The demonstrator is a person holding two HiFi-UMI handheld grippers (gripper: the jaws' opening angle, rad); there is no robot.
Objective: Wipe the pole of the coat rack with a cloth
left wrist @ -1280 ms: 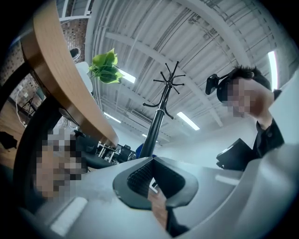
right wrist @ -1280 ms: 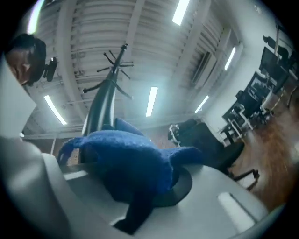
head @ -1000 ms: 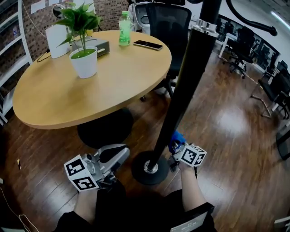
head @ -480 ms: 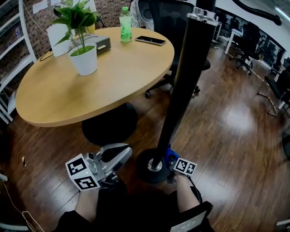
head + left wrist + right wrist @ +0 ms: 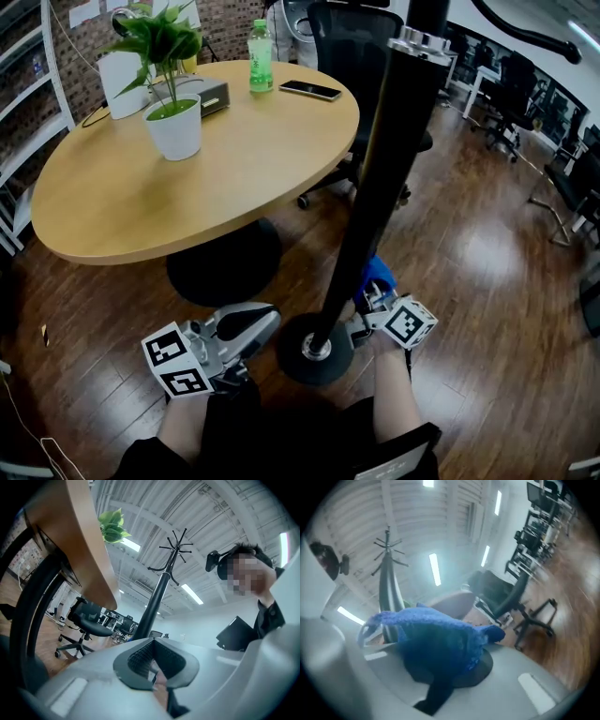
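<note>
1. Low down on the coat rack pole [image 5: 375, 187], the right gripper [image 5: 371, 298] has its jaws clenched on the blue cloth [image 5: 377, 273]. The cloth bunches out past the tips, so soft fabric meets the pole and not hard plastic.
2. The cloth sits on the pole's right side, a little above the round base [image 5: 314, 349]. It looks to be touching the pole, though the exact contact is hard to confirm.
3. In the right gripper view the cloth fills the space between the jaws and spills over them. It is a firm pinch, which a wiping stroke along the pole needs.
4. The left gripper [image 5: 265, 322] hangs on the other side of the base, near it but apart from the pole. Its jaws are closed together with nothing in them, so it is parked out of the way.
5. The rack stands on the wooden floor [image 5: 469, 262] just off the near edge of the round bench [image 5: 112, 216], which leaves the pole's right flank free.
6. My read: the wipe is working the lowest part of the pole.
</note>
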